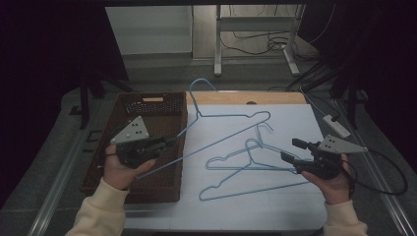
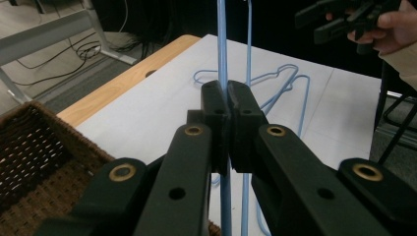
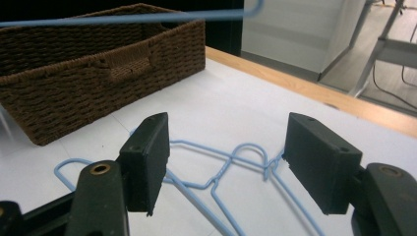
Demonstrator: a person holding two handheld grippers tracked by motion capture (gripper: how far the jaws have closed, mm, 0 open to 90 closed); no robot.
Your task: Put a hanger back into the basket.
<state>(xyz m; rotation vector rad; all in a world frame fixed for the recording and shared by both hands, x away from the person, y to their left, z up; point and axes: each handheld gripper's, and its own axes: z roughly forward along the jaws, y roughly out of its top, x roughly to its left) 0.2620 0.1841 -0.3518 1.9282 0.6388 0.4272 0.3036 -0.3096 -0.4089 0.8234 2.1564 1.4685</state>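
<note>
The left tool [image 2: 225, 105] is being held clamped on the wire of a light-blue wire hanger [image 1: 223, 129], whose thin bar is pinched between the two black pads in the left gripper view; that hanger is being carried clear of the tabletop [image 1: 290, 206], its lower corner over the brown wicker basket [image 1: 125, 105] and its hook [image 1: 202, 84] reaching past the far edge. The step in hand is judged to be the moving of this hanger into the basket, which calls for the bar to be swung fully over the rim, lowered and let go. The right tool [image 1: 291, 150] is being held with its jaws wide apart and nothing between them, just above two more blue hangers [image 1: 255, 169] lying overlapped on the white sheet; its jaws would need to be lowered around one wire and closed on it, with care that the tangled hooks do not drag the second hanger along. The tabletop is being seen as a wooden board covered by white sheeting. Beyond it, a grey floor, white desk legs [image 1: 218, 42], loose black cables and a white power strip [image 1: 336, 125] are being shown in a dim room.
</note>
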